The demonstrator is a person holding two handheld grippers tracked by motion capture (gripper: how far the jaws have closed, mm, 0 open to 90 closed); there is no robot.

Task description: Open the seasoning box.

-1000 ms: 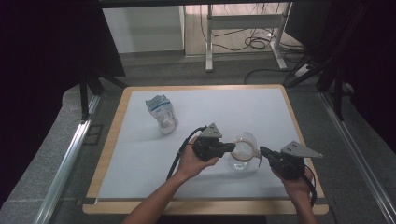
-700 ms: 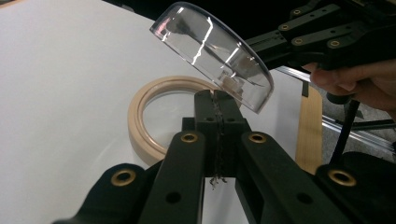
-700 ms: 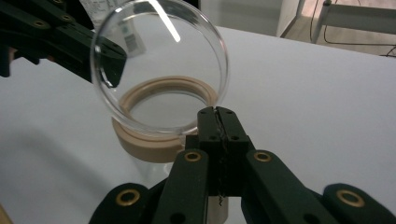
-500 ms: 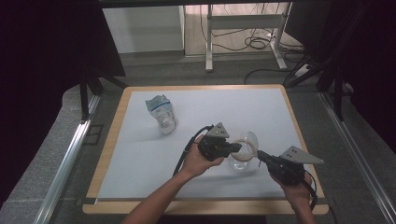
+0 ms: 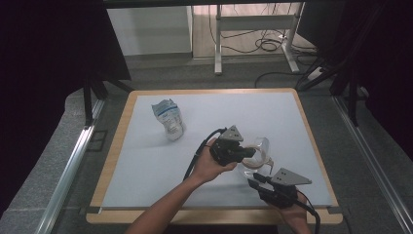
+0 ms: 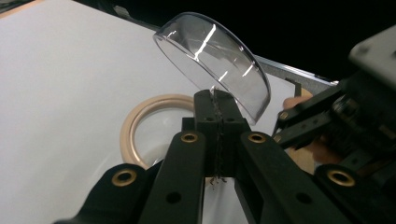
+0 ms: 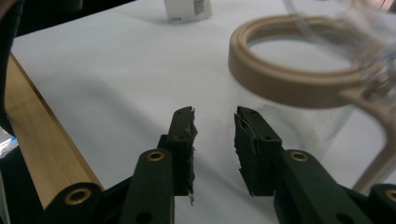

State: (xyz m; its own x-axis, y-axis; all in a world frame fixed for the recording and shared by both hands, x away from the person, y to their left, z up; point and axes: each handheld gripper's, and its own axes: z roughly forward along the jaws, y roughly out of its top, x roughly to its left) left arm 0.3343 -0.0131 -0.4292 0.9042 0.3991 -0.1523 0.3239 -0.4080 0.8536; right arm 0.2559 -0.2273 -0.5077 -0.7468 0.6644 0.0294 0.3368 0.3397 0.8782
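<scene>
A: Start at the near edge. What was the right gripper [image 5: 255,179] doing?

B: It sat low by the wooden table edge [image 7: 44,161], near the person's side. In the right gripper view its jaws stood apart with bare white tabletop [image 5: 146,161] between them, gripping nothing. The clear glass jar [image 7: 299,116] stood just beyond the tips, close to them, though I couldn't tell whether it touched.

A: And the jar itself?

B: It stood upright on the white surface, right of centre and toward the near side. Its mouth carried a tan ring seal [image 7: 289,70], and a tan hinge arm ran down its side at the right of that view.

A: Where was the left gripper [image 6: 217,100]?

B: Just past the right one, over the jar. In its own view the jaws were clamped together on the rim of the clear domed lid [image 6: 219,60], which was tipped up at a steep slant above the ring [image 6: 140,121], so the jar stood open.

A: Did the high view agree?

B: Yes. The left hand [image 5: 207,163] reached in from the bottom with its gripper [image 5: 254,152] at the lid [image 5: 260,146], and the right hand's gripper lay nearer the person, well right of that forearm.

A: Anything farther off?

B: A crumpled plastic bottle with a blue-and-white label [image 5: 168,117] lay on its side toward the far left of the table, well apart from the jar [image 5: 251,168].
</scene>
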